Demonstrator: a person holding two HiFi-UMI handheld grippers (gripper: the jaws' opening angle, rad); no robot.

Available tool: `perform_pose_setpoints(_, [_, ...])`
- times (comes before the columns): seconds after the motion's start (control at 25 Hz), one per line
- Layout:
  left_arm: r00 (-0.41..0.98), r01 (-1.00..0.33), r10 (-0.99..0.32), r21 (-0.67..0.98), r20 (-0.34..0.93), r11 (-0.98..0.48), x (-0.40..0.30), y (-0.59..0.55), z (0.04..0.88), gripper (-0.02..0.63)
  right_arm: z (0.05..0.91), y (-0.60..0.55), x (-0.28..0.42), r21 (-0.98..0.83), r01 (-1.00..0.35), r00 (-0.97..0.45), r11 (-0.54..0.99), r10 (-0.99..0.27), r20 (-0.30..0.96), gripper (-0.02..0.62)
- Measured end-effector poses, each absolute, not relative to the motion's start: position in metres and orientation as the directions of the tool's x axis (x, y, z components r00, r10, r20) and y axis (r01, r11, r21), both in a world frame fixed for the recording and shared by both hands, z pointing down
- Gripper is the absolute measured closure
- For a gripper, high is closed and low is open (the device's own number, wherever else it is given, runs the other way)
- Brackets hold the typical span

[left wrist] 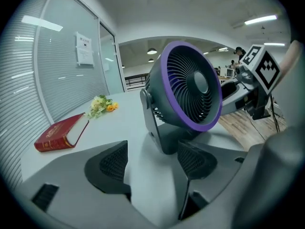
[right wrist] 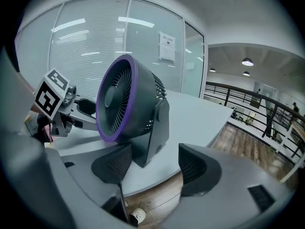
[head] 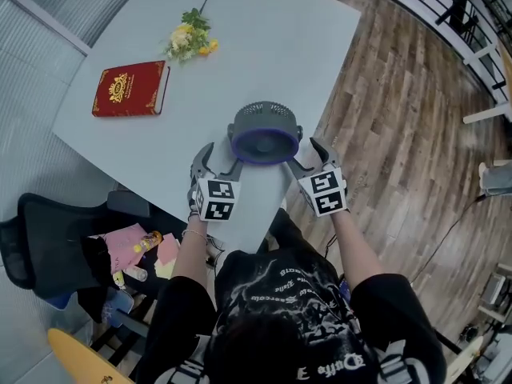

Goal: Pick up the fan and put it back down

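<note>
Left hand-held gripper: gaped wide, empty, beside grey purple-rimmed plastic fan.
Right hand-held gripper: likewise wide, empty.
Risk: uneven squeeze might have toppled it off white desk.

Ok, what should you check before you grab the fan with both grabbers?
1. Fan standing upright on the table: ok.
2. Left gripper jaws apart: ok.
3. Right gripper jaws apart: ok.
4. Jaws closed on the fan's stand: not ok, neither grips it yet.
5. Book and flowers out of the way: ok.
6. Fan far from the table's edge: not ok, it stands close.
</note>
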State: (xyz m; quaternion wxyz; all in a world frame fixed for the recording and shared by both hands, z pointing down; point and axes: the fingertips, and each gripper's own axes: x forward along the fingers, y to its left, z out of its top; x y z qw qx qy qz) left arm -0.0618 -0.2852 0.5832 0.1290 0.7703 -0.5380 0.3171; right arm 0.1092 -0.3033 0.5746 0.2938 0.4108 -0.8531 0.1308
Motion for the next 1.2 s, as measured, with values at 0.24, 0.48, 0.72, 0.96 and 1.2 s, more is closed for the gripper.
perform_pose_setpoints(0.24, [0.252,-0.902,-0.742,-0.127,0.622,-0.413,-0.053,-0.299,0.594,0.253,0.588,-0.318,0.107,-0.012,-0.767,-0.516,0.641,-0.606,0.605,0.302])
perform_pose_setpoints(0.48, [0.273,-0.914,-0.742,-0.076,0.612,-0.398,-0.054,-0.313,0.602,0.253,0.596,-0.323,0.104,-0.039,-0.774,-0.524,0.632,-0.604,0.601,0.329])
perform_pose_setpoints(0.72, [0.299,-0.931,-0.744,0.012,0.597,-0.364,-0.055,-0.322,0.603,0.389,0.589,-0.332,0.104,-0.086,-0.790,-0.541,0.607,-0.624,0.564,0.365])
perform_pose_setpoints(0.96, [0.358,-0.906,-0.707,0.045,0.611,-0.420,-0.041,-0.319,0.606,0.525,0.589,-0.329,0.097,-0.082,-0.771,-0.559,0.631,-0.610,0.562,0.466])
perform_pose_setpoints(1.2, [0.374,-0.908,-0.690,0.093,0.620,-0.408,-0.038,-0.318,0.605,0.535,0.590,-0.331,0.098,-0.099,-0.784,-0.551,0.613,-0.614,0.565,0.481])
